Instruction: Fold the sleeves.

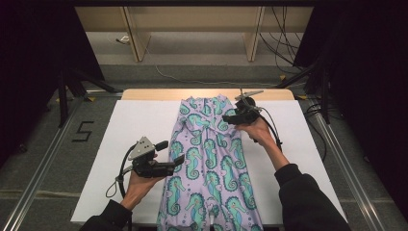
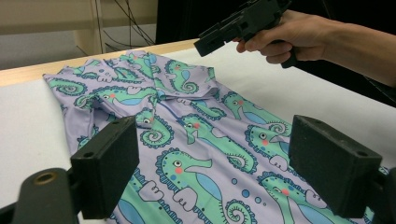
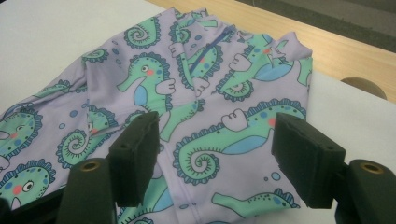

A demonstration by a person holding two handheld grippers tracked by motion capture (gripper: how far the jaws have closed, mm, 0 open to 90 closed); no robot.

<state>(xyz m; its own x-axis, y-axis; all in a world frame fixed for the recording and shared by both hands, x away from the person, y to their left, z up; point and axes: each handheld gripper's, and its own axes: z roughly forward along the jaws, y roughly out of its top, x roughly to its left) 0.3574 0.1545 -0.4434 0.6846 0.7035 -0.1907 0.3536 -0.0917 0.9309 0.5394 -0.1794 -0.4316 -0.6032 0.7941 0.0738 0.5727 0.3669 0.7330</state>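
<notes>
Where the soft lilac seahorse-print garment (image 1: 209, 159) lies folded lengthwise mid-table, white sheet (image 1: 125, 130) beneath, right gripper (image 1: 230, 118) hovers released near its far end; left gripper (image 1: 174, 155) released alongside.

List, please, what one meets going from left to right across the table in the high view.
Bare white table cover → left gripper, jaws open, at the garment's left edge → lilac seahorse-print garment → right gripper, jaws open over the garment's upper right part → bare white cover again.
</notes>
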